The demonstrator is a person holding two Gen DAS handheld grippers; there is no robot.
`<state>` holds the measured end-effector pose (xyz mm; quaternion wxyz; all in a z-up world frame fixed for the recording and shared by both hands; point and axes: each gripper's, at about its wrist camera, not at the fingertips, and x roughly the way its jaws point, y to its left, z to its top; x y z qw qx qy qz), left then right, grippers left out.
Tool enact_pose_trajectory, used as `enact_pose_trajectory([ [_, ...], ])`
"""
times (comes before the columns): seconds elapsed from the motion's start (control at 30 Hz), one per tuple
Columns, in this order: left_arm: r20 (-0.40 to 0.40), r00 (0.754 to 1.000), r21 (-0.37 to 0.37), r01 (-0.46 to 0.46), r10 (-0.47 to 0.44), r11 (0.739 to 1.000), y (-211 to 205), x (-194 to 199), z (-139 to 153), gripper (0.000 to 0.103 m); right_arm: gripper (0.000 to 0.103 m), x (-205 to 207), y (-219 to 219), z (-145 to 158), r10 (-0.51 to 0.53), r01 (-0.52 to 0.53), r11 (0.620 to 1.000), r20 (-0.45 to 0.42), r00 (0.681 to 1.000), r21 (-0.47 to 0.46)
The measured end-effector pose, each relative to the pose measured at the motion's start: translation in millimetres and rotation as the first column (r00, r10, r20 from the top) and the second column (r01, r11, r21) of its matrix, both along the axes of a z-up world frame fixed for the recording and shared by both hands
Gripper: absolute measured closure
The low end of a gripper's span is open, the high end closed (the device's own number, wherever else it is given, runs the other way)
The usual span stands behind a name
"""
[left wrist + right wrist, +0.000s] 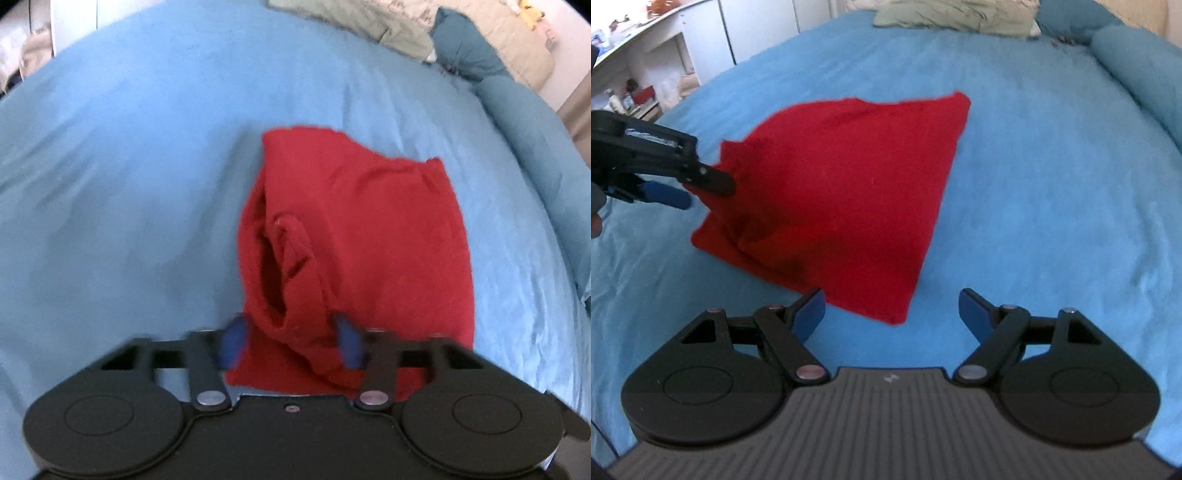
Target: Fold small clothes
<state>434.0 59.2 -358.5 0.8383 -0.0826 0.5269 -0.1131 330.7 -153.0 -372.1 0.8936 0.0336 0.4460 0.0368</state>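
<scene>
A small red garment lies folded on the blue bedsheet. My left gripper is at its near edge, jaws apart with a raised fold of the red cloth between the blue pads. In the right wrist view the red garment lies ahead and to the left, and the left gripper reaches in from the left at the garment's left corner, which is lifted. My right gripper is open and empty, just above the sheet at the garment's near corner.
Pale green and cream bedding and a teal rolled blanket lie at the far and right side of the bed. A white desk and cabinets stand beyond the bed's left side.
</scene>
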Motion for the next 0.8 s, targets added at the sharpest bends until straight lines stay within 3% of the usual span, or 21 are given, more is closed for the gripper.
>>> enact_pose_trajectory([
  [0.03, -0.011, 1.0, -0.013, -0.007, 0.007, 1.0, 2.4, 3.8, -1.1, 0.087, 0.009, 2.8, 4.8, -3.7, -0.003, 0.003, 1.0, -0.008, 1.0, -0.003],
  [0.07, -0.01, 1.0, -0.032, -0.021, 0.021, 0.999, 3.1, 5.6, 2.0, 0.089, 0.009, 2.7, 8.0, -5.9, -0.003, 0.003, 1.0, -0.01, 1.0, -0.008],
  [0.37, 0.052, 0.998, -0.161, -0.036, 0.045, 0.986, 11.7, 6.4, 38.1, 0.092, 0.008, 7.8, 16.1, -10.9, -0.03, 0.031, 0.999, 0.01, 0.999, -0.02],
  [0.57, 0.067, 0.996, -0.191, -0.045, 0.059, 0.981, 18.9, 7.9, 45.8, 0.093, 0.01, 22.1, 23.5, -19.4, -0.046, 0.047, 0.997, 0.021, 0.999, -0.056],
  [0.77, 0.072, 0.995, -0.184, -0.049, 0.063, 0.982, 21.7, 8.2, 46.9, 0.093, 0.027, 14.0, 21.3, -11.4, -0.071, 0.08, 0.991, 0.084, 0.994, -0.103],
  [0.8, 0.07, 0.995, -0.183, -0.052, 0.065, 0.982, 22.9, 8.1, 46.8, 0.093, 0.037, 11.8, 21.0, -11.4, -0.077, 0.087, 0.989, 0.089, 0.993, -0.123],
])
